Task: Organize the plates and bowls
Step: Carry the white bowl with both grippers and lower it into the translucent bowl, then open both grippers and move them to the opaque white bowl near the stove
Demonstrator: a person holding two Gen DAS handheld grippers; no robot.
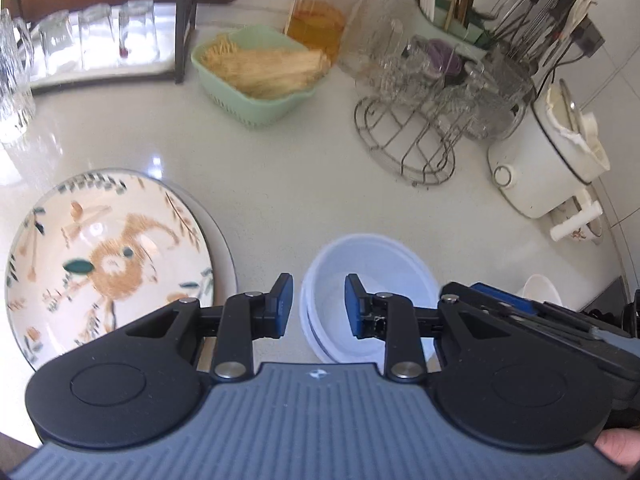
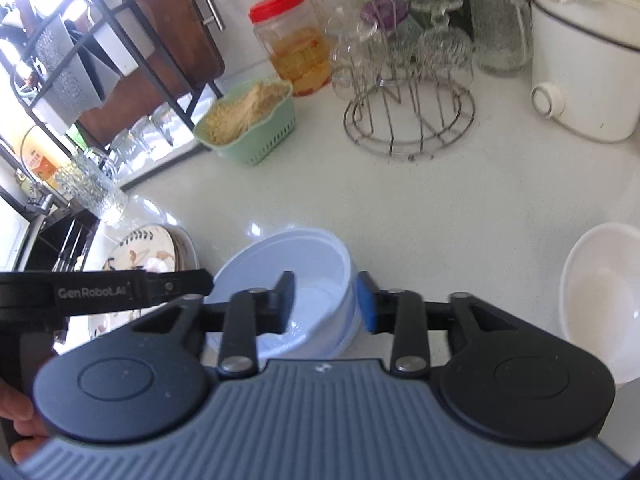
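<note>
A stack of pale blue-white bowls (image 1: 372, 276) sits on the white counter; it also shows in the right wrist view (image 2: 296, 264). My left gripper (image 1: 319, 306) is open, its jaws astride the stack's left rim. My right gripper (image 2: 326, 300) is open, its jaws astride the stack's right rim, and it shows at the right of the left wrist view (image 1: 540, 312). A patterned plate (image 1: 108, 256) lies on a second plate at the left, also seen in the right wrist view (image 2: 148, 252). A single white bowl (image 2: 600, 296) stands at the right.
A green basket of noodles (image 1: 260, 76), a red-lidded jar (image 1: 320, 12), a wire rack with glasses (image 1: 424, 120) and a white cooker (image 1: 548, 152) line the back. Upturned glasses on a tray (image 1: 96, 36) stand at back left. A tall glass (image 2: 96, 188) stands near the plates.
</note>
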